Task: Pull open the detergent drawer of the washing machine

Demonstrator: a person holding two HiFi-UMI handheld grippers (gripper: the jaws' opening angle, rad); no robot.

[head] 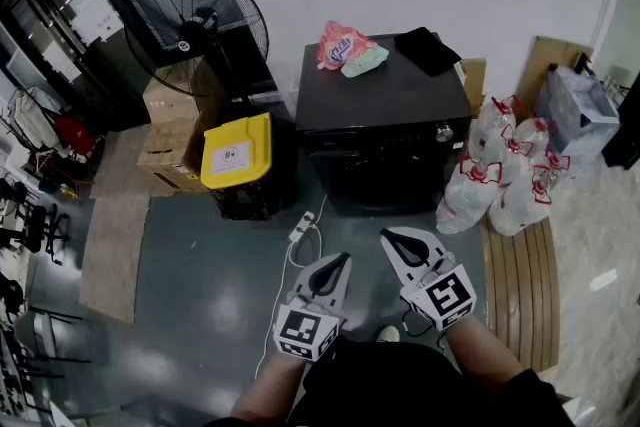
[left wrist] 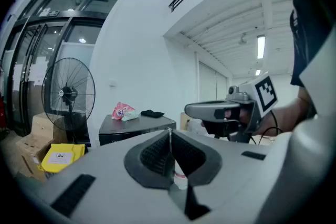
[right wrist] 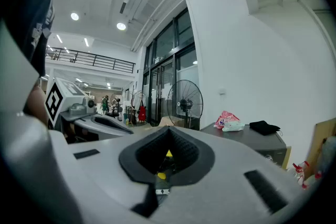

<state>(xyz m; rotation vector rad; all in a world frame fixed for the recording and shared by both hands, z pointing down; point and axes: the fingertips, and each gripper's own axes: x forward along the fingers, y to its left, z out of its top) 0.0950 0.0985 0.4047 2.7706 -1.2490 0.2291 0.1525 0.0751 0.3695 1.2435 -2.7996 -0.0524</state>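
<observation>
The black washing machine (head: pixel 385 130) stands against the white wall, with a pink bag (head: pixel 340 45) and a black cloth (head: pixel 428 50) on its top. Its dark front panel has a knob (head: pixel 444 132) at the right; I cannot tell the detergent drawer apart on it. Both grippers are held well short of the machine, over the grey floor. My left gripper (head: pixel 343 261) is shut and empty, and so is my right gripper (head: pixel 388 237). The left gripper view shows the machine (left wrist: pixel 136 126) far off, with the right gripper (left wrist: pixel 226 110) beside it. The right gripper view shows the machine (right wrist: pixel 252 139) at the right.
A standing fan (head: pixel 197 15), cardboard boxes (head: pixel 170 130) and a yellow-lidded bin (head: pixel 237 150) stand left of the machine. A white power strip (head: pixel 300 228) with its cord lies on the floor in front. Clear bags of bottles (head: pixel 500 175) and a wooden board (head: pixel 518 285) are at the right.
</observation>
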